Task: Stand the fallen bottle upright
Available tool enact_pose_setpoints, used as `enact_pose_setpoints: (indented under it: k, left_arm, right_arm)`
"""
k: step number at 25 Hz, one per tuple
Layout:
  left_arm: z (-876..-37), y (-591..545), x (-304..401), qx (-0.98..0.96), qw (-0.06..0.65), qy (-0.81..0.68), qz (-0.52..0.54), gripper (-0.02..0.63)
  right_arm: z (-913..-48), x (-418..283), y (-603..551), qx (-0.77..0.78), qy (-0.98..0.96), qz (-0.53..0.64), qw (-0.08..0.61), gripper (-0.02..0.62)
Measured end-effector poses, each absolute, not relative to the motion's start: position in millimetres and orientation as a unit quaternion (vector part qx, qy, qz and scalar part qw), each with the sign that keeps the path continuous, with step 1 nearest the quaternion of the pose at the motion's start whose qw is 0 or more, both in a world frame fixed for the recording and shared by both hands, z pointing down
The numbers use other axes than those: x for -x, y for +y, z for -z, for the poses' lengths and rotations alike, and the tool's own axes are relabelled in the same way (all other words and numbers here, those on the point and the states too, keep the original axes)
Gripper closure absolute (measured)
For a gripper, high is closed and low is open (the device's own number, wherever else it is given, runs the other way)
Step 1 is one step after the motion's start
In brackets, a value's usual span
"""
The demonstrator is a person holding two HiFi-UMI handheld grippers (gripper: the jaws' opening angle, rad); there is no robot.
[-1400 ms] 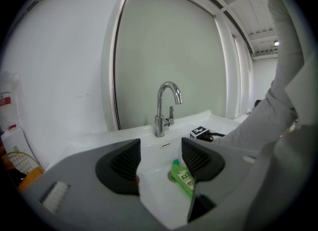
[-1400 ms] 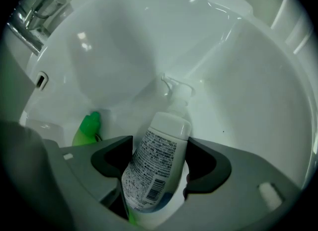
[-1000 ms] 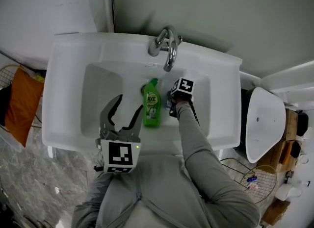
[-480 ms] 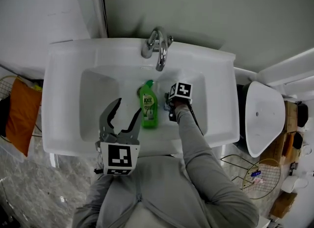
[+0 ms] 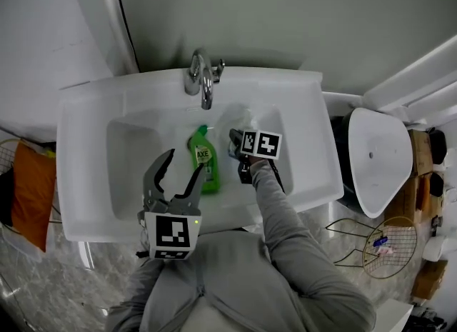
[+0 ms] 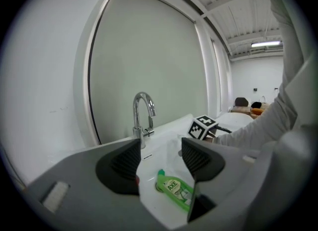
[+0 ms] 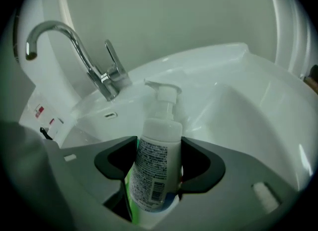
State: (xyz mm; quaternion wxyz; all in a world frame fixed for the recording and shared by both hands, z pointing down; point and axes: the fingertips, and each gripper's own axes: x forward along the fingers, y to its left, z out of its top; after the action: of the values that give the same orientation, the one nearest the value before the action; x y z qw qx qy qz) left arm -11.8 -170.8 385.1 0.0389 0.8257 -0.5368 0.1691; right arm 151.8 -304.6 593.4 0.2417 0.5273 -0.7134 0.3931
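A green bottle lies on its side in the white sink basin, cap toward the drain; it also shows in the left gripper view. My right gripper is just right of it. Its jaws have just been closing and now press on a white pump bottle, held tilted with the pump head toward the faucet. My left gripper hovers open over the basin's near side, left of the green bottle, with nothing between its fingers.
A chrome faucet stands at the back of the sink. A white toilet-like fixture sits to the right, with a wire basket on the floor. An orange bag lies to the left.
My right gripper has risen with the white pump bottle and tipped it more upright. The left gripper shifted slightly. The green bottle stays lying in the basin.
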Motion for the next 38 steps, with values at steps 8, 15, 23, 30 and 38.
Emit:
enact_pose_setpoints:
  k: [8,15,23,30,38]
  left_arm:
    - [-380,-173,-10,-0.837,0.022,-0.517,-0.179,0.308]
    - [-377,-176,-35,-0.848,0.009,-0.497,-0.186,0.308]
    - [-379,-177,-66,-0.858,-0.004,-0.473,-0.202,0.308]
    - [-382,-176,-81,-0.86,-0.011,-0.463,-0.217,0.308]
    - [-382,-175,-87,-0.855,-0.02,-0.461,-0.235,0.308]
  right_arm:
    - [-491,-237,-330,-0.616,-0.725,-0.288,0.11,0.322]
    - [-448,-333,-317,-0.695,-0.682,-0.216,0.071,0.322]
    - [-448,-403,-292,-0.748,-0.636,-0.185,0.045,0.322]
    - [-463,-429,-282,-0.773,-0.609,-0.172,0.049,0.322]
    - [-476,-444,-277,-0.792,-0.585,-0.168,0.046,0.322]
